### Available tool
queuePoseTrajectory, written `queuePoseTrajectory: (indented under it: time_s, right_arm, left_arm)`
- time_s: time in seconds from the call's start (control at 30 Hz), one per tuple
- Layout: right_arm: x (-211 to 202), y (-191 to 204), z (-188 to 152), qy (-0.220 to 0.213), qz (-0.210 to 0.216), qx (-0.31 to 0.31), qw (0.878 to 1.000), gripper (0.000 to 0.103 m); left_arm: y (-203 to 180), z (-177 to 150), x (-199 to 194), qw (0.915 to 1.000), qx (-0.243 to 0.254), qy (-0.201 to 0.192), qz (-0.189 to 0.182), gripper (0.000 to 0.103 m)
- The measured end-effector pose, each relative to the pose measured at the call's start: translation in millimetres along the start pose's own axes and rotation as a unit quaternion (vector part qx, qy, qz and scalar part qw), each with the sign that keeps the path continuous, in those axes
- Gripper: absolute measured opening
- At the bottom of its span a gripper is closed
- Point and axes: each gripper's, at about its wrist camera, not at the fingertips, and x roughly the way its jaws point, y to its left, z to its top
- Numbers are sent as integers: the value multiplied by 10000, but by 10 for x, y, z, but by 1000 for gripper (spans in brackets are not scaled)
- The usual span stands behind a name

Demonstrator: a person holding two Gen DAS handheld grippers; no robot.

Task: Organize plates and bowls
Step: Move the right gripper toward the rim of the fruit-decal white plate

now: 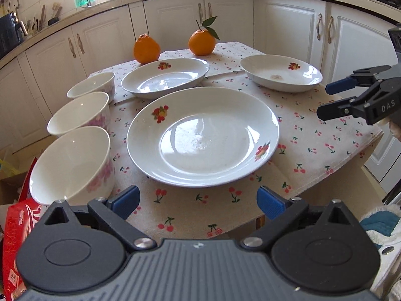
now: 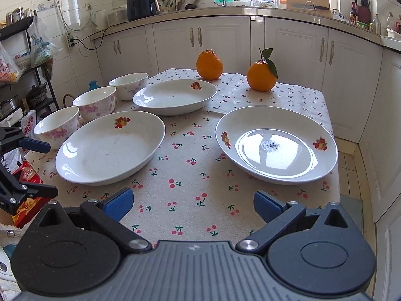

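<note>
Left wrist view: the left gripper [image 1: 198,202], black ribbed plastic with blue grooved pads, stands wide with nothing between its jaws, just short of a round, glossy white plate [image 1: 203,136] with fruit decals on its rim. This nearest plate lies flat in the middle of a small table under a coarse cream cloth [image 1: 313,150] printed with red cherries. Beyond it lie a second shallow plate [image 1: 165,77] and, apart to the right, a third plate [image 1: 280,72] bearing a small smudge. Three deep, smooth white bowls with pink flower prints stand upright in a row along the left edge: nearest bowl [image 1: 72,165], middle bowl [image 1: 80,114], far bowl [image 1: 92,85]. Two bumpy oranges [image 1: 146,49] sit at the far side, one with green leaves. The right gripper [image 1: 323,100] reaches in from the right, its jaws apart.

Right wrist view: the right gripper [image 2: 193,205] is also wide and holds nothing, above bare cloth between the nearest plate [image 2: 110,148] and the third plate [image 2: 275,145]. White panelled cabinets [image 2: 295,47] curve behind.
</note>
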Motion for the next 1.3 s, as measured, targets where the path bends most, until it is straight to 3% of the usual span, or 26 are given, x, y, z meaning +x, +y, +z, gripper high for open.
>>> queuePoseTrajectory:
  time_s: [0.63,0.9,1.2,1.3]
  right_arm:
    - [636,267,390,681,1286,-441,9884,103]
    - [891,344,437,1089,1310,-416,9845,103]
    - [944,305,474,1125,1241,-101,9858,103]
    - [959,354,478,1192,1221,-405,9845,103]
  left_arm:
    - [48,-8,264,9984,-550,9,-148,102]
    - [54,32,290,9982,-583,97,-138,103]
    - [67,15,294,9983,-565,-13,-158,103]
    - [68,8,292,9983,-560,-44,-161,103]
